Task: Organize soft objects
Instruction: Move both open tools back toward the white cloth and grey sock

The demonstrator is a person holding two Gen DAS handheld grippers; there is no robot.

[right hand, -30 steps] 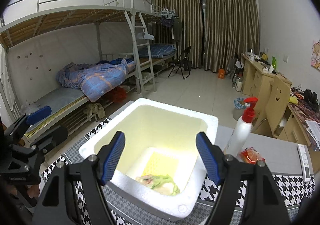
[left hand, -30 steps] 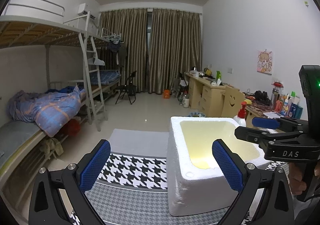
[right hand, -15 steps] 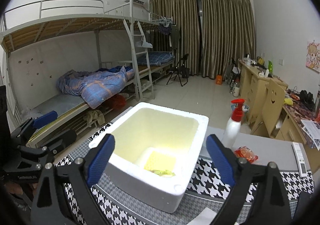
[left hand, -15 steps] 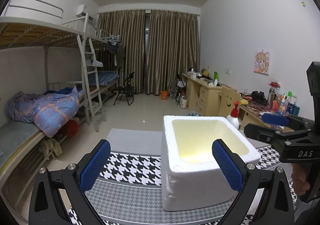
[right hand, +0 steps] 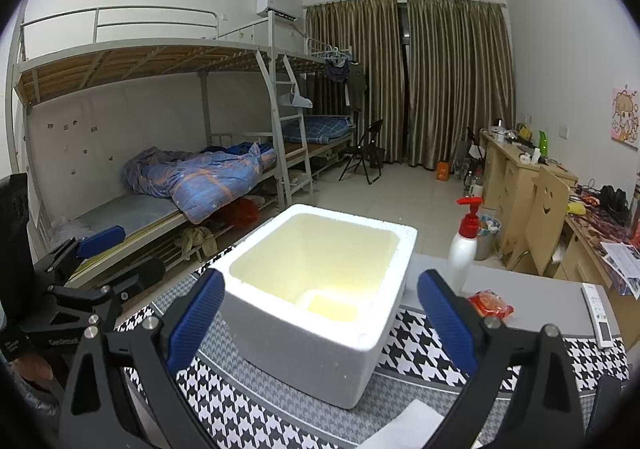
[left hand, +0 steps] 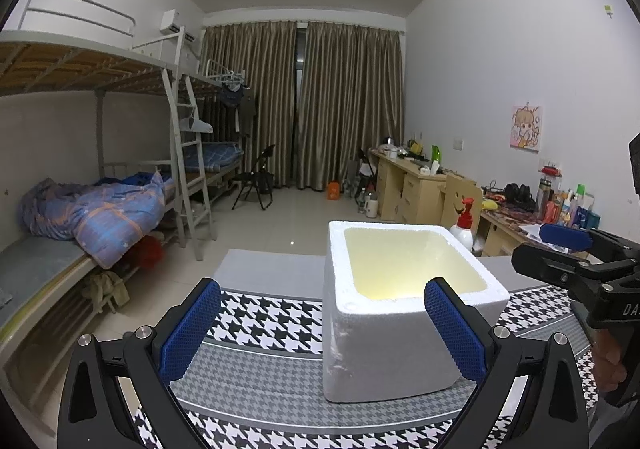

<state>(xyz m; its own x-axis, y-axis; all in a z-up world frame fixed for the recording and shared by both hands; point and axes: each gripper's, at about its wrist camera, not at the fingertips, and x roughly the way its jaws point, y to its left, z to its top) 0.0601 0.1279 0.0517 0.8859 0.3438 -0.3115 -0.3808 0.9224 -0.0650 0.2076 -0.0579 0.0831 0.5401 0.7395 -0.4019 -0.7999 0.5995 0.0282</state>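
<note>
Covering the near end of the table (right hand: 532, 281) is a houndstooth cloth (left hand: 272, 321), black-and-white checks with a finer grey band, and it serves as the work patch where everything for the sorting sits. Standing upright on that cloth, roughly central, is the white foam box (right hand: 320, 313), its open mouth facing up, so I judge it to be the bin meant to receive the soft things; from these angles only its pale yellow inner walls and a patch of floor show, and I cannot tell what lies at the bottom. Just right of the box and a little farther away stands a white pump bottle (right hand: 464, 249) with a red head, hard and so probably not part of the job. Near it on the right lies a small red packet (right hand: 490, 303), apart from the box, soft-looking and a likely next candidate. A remote control (right hand: 598, 315) lies farther right on bare table. The right gripper (right hand: 320, 323) hovers near the box with its blue pads spread wide and nothing between them; its jaws have just been opening. The left gripper (left hand: 322, 329) hangs on the box's left side, likewise spread apart and empty, holding nothing and touching nothing.
</note>
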